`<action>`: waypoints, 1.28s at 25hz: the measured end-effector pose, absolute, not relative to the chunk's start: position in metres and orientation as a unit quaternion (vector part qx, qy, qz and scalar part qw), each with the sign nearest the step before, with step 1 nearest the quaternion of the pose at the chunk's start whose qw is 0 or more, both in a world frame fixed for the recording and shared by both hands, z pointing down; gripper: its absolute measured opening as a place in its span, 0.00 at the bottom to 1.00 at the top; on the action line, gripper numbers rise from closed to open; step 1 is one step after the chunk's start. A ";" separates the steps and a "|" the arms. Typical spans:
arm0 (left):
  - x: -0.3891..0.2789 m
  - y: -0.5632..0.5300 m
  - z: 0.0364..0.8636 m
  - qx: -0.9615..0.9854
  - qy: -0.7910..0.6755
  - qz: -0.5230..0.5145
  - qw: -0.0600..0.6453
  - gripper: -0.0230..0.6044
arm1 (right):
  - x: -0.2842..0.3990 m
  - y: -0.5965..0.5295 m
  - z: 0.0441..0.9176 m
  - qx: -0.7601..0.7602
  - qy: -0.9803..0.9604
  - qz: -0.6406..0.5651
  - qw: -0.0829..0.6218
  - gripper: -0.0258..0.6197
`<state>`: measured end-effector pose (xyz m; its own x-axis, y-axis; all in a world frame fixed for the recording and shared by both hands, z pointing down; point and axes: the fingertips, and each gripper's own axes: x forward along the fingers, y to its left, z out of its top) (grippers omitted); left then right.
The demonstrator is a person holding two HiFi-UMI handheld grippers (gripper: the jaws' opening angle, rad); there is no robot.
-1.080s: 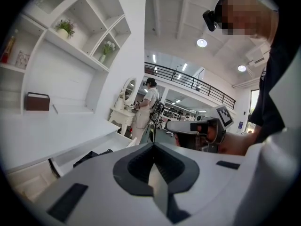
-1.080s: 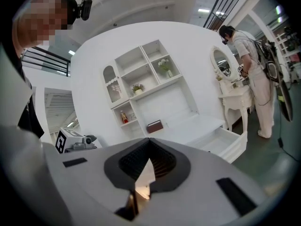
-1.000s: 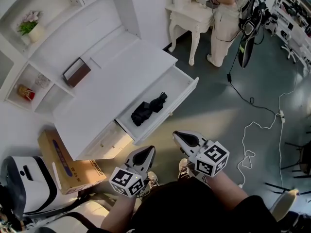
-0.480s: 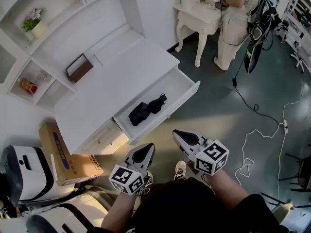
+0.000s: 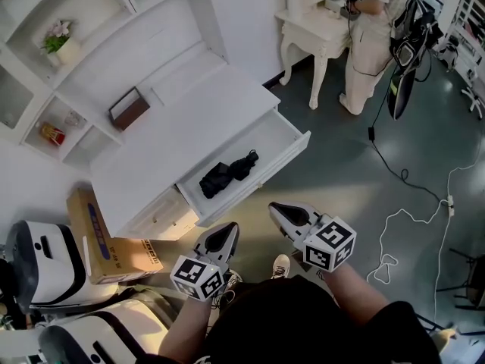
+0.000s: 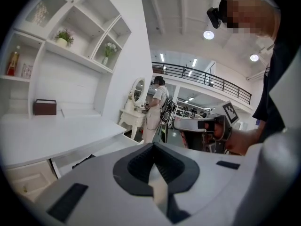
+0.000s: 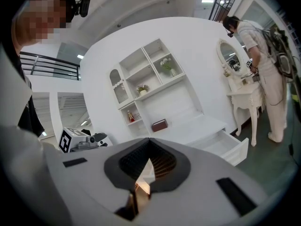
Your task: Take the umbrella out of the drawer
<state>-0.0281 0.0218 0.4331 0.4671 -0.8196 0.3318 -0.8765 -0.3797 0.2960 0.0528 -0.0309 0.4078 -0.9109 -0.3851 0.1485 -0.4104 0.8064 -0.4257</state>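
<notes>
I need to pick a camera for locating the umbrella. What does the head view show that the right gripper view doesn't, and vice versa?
Head view only: the black umbrella lying inside the open drawer, and a cardboard box on the floor beside the desk.
Right gripper view only: the oval mirror on the vanity table and a railing high at the left. It sees the drawer from the side, so its inside is hidden.
Both: the drawer, the brown box on the desk, the person at the vanity table, and the left claw, shut.
</notes>
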 end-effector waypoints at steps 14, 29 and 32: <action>-0.035 -0.002 0.437 0.822 -0.524 0.085 0.205 0.04 | 0.065 -0.044 0.409 0.216 -0.948 0.233 0.026 0.04; -0.059 -0.079 0.470 0.848 -0.473 0.119 0.209 0.04 | 0.053 -0.097 0.418 0.285 -0.927 0.242 0.023 0.04; -0.067 -0.094 0.482 0.849 -0.463 0.128 0.218 0.04 | 0.049 -0.110 0.423 0.299 -0.921 0.249 0.023 0.04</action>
